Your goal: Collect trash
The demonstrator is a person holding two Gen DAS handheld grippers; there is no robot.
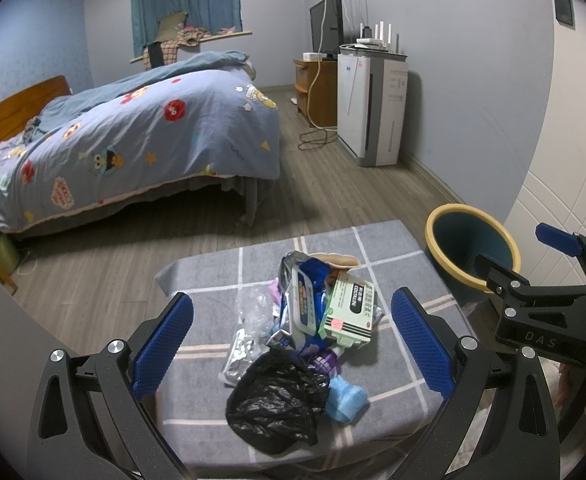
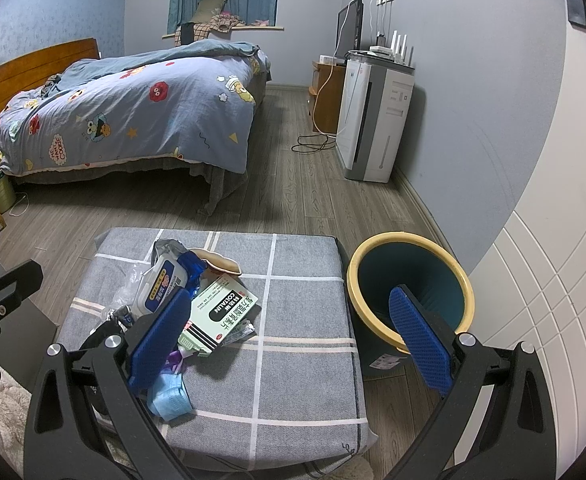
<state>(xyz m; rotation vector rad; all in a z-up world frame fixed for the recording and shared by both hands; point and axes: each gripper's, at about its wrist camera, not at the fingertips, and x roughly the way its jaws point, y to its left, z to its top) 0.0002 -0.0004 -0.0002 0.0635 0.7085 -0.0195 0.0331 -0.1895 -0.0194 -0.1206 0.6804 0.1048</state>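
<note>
**Obs 1:** On the grey checked tabletop point(image 2: 293, 312), near centre: one heap of trash. Green medicine box point(image 1: 349, 312) on top at right, blue-and-white wipes pack point(image 1: 303, 306) beside it at left, crumpled black plastic bag point(image 1: 277, 404) at the near edge, blue face mask point(image 1: 345, 398) just right of the bag. Clear plastic and a foil blister sheet on the left side, partly buried.

**Obs 2:** Bin?

**Obs 1:** Yellow-rimmed bin point(image 2: 411, 292) on the floor, just beside the tabletop's right edge. Looks empty as far as the inside shows.

**Obs 2:** Tongs?

**Obs 1:** Left tongs point(image 1: 293, 344) spread wide, hanging above the heap, nothing between the pads. Right tongs point(image 2: 293, 340) also wide apart and empty; left pad over the heap's right side, right pad lined up over the bin in its own camera.

**Obs 2:** Step in hand?

**Obs 1:** My reading: the very start. Nothing gripped, whole heap unsorted, no item visibly in the bin. An approach, picking a first piece.

**Obs 2:** Next move?

**Obs 1:** Likely a descent onto a top item. The box is rigid and exposed, an easy pinch across its narrow sides. The bag would crush and may drag neighbours. Then carry right, release over the bin.
</note>
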